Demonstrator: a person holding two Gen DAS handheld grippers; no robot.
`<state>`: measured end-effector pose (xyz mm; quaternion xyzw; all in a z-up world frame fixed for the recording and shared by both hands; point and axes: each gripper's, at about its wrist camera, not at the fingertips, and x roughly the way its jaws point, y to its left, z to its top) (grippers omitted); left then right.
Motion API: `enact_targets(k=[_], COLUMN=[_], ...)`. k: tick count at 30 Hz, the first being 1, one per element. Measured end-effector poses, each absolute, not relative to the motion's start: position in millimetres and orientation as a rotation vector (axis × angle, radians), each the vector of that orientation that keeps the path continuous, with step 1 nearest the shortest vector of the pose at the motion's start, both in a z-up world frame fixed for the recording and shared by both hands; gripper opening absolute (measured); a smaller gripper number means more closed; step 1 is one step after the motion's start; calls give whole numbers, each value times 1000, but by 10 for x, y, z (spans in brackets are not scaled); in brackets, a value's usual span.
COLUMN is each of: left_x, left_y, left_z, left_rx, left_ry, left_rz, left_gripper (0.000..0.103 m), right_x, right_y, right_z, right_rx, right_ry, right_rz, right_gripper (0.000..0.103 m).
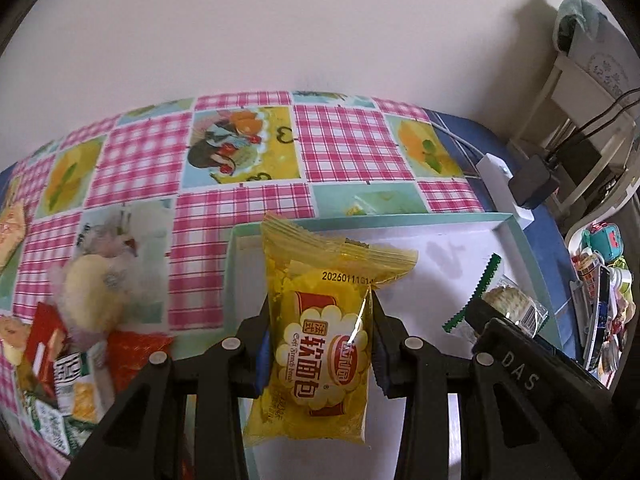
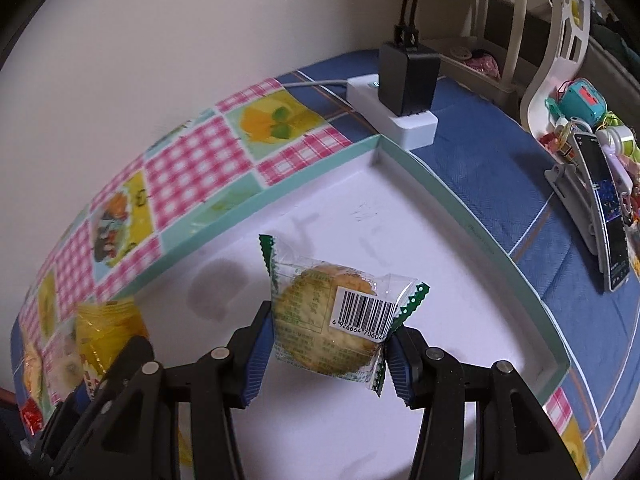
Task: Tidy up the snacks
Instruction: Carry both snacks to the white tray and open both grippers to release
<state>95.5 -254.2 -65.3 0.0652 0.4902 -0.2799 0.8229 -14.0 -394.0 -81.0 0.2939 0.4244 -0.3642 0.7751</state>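
One shallow white box (image 1: pixel 516 240) sits on the table under both loads: left gripper (image 1: pixel 320 344) pinching one yellow bread pack (image 1: pixel 320 320) mid-body, soft and light, likely squashable, right gripper (image 2: pixel 326 344) clamping one clear cookie pack (image 2: pixel 320 320) by its sides, crinkly and likely brittle, so grip gently.

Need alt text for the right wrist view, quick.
The right gripper is shut on a clear-wrapped round biscuit, held over a shallow white tray with a mint-green rim. At far left, a yellow bread packet sits in the left gripper.
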Motion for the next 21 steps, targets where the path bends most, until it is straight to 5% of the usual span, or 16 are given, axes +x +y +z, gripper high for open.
enact_targets(k=[10, 12, 14, 21], left_x=[1037, 1050, 1059, 1076], left_y=[-2558, -2558, -2538, -2407], left_z=[-761, -740, -701, -538], left_rx=[122, 112, 114, 52], left_ry=[1077, 1081, 1073, 1087], left_rz=[-607, -602, -580, -563], left_gripper=[43, 64, 70, 72], right_x=[-75, -81, -104, -138], right_y=[-4027, -4028, -4035, -3980], right_z=[-896, -884, -863, -826], right_rx=[641, 650, 650, 642], right_ry=[935, 930, 926, 933], right_rz=[-776, -760, -772, -758], right_gripper=[56, 58, 62, 65])
